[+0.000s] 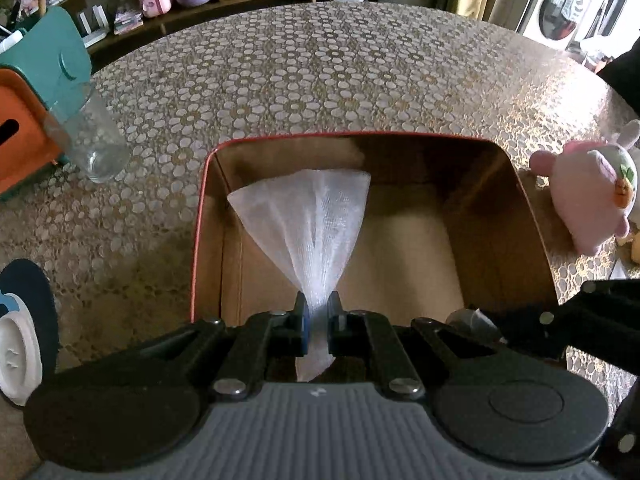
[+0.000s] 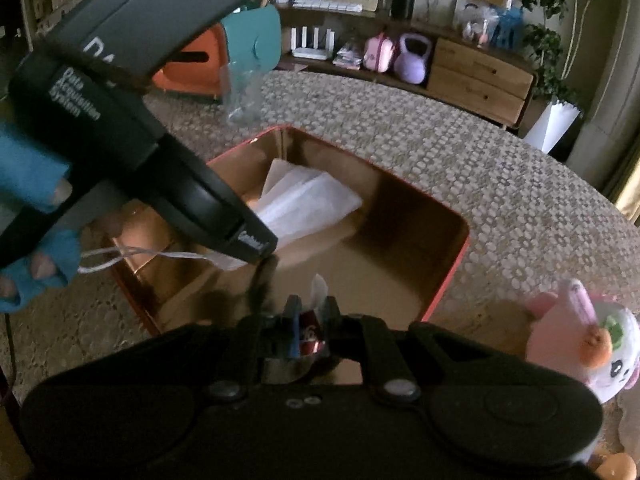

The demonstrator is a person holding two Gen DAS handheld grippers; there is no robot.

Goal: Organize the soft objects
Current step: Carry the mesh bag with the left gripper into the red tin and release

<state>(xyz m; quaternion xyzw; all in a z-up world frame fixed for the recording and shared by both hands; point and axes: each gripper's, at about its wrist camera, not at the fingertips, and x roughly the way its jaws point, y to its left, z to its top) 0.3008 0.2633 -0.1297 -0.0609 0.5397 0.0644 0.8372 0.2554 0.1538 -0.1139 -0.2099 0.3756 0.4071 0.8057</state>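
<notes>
The left tongs (image 1: 318,320) are pinching the bunched end of a white mesh cloth (image 1: 316,224), and its loose end is hanging down inside the red-rimmed box (image 1: 200,216) on the desk (image 1: 320,80) — so I'd say this one is going in right now, just not let go yet. The right tongs (image 2: 314,320) are sitting nearly closed on a small white scrap (image 2: 320,286), right at the box's near edge; whether that's part of the same cloth I can't tell. Still waiting outside: the pink plush (image 1: 588,196), lying on the desk just beside the box's right wall. So roughly halfway, I'm guessing.

The left wrist view is giving the clean look at the pinch and the mostly bare box floor, plus a clear glass (image 1: 92,136) off to the left. The right wrist view is showing the whole left gripper from the side, a hand (image 2: 36,236) in a blue fingerless glove holding it, and a thin white string (image 2: 132,254) trailing toward the box — none of that shows from the left.
</notes>
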